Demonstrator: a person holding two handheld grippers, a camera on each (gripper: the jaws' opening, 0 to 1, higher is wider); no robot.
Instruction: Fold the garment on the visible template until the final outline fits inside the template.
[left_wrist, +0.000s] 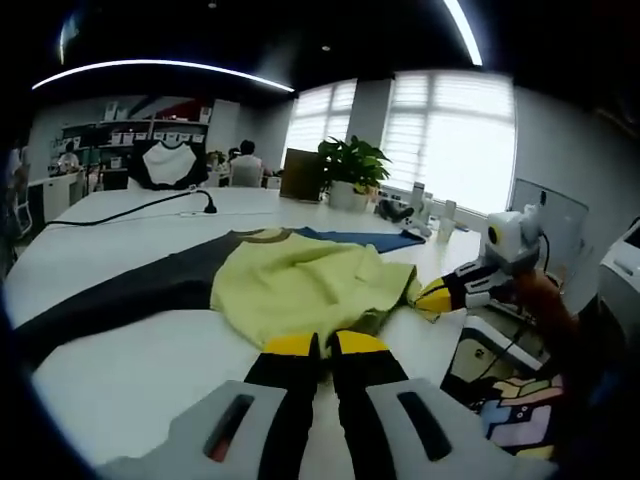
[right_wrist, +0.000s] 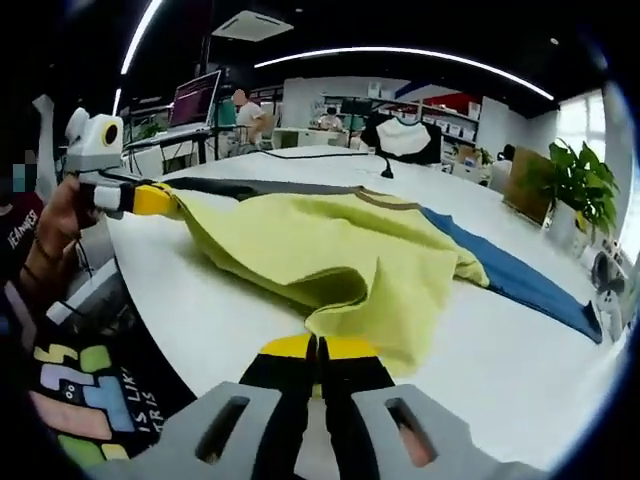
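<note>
A yellow-green garment (left_wrist: 300, 285) (right_wrist: 340, 250) lies bunched on the white table (left_wrist: 130, 380), over a long flat template that is dark grey (left_wrist: 120, 295) (right_wrist: 250, 186) at one end and blue (left_wrist: 360, 238) (right_wrist: 520, 280) at the other. My left gripper (left_wrist: 325, 346) is shut on the garment's near edge; from the right gripper view it (right_wrist: 150, 198) pinches a corner at the left. My right gripper (right_wrist: 318, 348) is shut on a hanging fold of the hem, and in the left gripper view it (left_wrist: 440, 295) holds the right corner. The garment is lifted slightly between them.
A black cable with a small stand (left_wrist: 205, 203) (right_wrist: 385, 172) runs across the far table. A potted plant (left_wrist: 350, 170) (right_wrist: 570, 185) and bottles (left_wrist: 425, 210) stand beyond. The table edge (right_wrist: 150, 330) is close by, next to the person's patterned clothing (right_wrist: 80, 390). People sit at desks behind.
</note>
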